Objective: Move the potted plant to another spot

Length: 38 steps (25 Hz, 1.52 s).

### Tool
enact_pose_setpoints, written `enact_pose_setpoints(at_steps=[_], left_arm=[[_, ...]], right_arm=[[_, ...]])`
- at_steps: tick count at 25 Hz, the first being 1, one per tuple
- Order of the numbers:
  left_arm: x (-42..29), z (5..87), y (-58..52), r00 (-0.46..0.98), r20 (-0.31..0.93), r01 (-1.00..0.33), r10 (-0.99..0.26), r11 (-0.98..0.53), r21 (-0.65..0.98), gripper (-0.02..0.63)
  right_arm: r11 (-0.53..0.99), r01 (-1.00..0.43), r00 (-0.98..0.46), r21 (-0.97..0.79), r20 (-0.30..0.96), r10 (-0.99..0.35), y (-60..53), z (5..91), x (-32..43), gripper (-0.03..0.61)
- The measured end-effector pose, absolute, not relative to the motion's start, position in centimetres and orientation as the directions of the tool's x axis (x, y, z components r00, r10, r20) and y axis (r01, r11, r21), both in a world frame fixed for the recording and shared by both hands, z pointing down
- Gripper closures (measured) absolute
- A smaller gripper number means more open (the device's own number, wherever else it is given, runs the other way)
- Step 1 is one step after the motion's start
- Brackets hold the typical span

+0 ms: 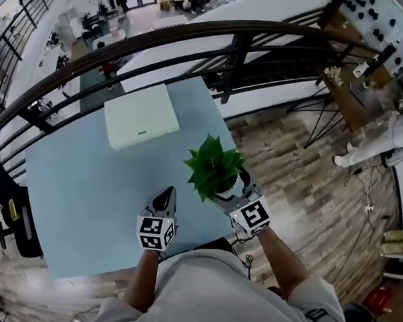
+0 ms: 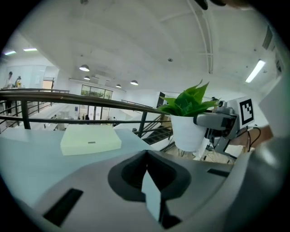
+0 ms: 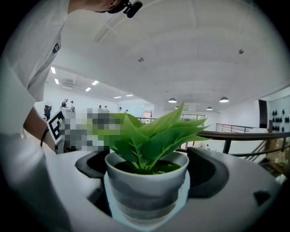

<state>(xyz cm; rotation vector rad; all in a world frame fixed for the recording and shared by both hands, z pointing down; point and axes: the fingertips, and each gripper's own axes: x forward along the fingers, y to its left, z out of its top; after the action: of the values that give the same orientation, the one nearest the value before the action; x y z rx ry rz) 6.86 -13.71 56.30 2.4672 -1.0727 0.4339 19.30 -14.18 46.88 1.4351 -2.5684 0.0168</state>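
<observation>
A small potted plant (image 1: 214,168) with green leaves in a white pot (image 3: 146,181) is held near the right edge of the light blue table (image 1: 76,196). My right gripper (image 1: 233,190) is shut on the pot, one jaw on each side of it. From the left gripper view the pot (image 2: 188,131) appears slightly above the tabletop, with the right gripper (image 2: 216,120) clamped round it. To the plant's left, over the table's near part, my left gripper (image 1: 167,196) is shut and holds nothing; its pads (image 2: 152,195) meet.
A flat white box (image 1: 141,116) lies at the table's far side. A dark metal railing (image 1: 183,38) curves behind the table. Wooden floor (image 1: 302,179) lies to the right, and a black chair (image 1: 11,225) stands at the left edge.
</observation>
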Motion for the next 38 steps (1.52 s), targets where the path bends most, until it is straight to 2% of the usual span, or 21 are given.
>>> enact_pose_setpoints(at_steps=[8,15,38], left_arm=[[8.1,58.4,-15.3,0.539,0.476,-0.84,-0.695,-0.484,0.244,0.601],[9.7,60.4,-17.0,0.49,0.524,-0.87,-0.696,-0.431,0.241,0.601],[10.0,65.5,-17.2,0.356,0.615,-0.934,-0.704,-0.295,0.203,0.601]], right_arm=[[0.661,-0.745,-0.641,0.095,0.175,-0.747,-20.1,48.8,20.5,0.048],[0.728,-0.684,-0.708,0.049,0.194,-0.679,-24.0,51.3,20.8,0.048],[0.722,-0.692,-0.709,-0.031,0.222,-0.67,-31.3,60.3,23.5,0.048]])
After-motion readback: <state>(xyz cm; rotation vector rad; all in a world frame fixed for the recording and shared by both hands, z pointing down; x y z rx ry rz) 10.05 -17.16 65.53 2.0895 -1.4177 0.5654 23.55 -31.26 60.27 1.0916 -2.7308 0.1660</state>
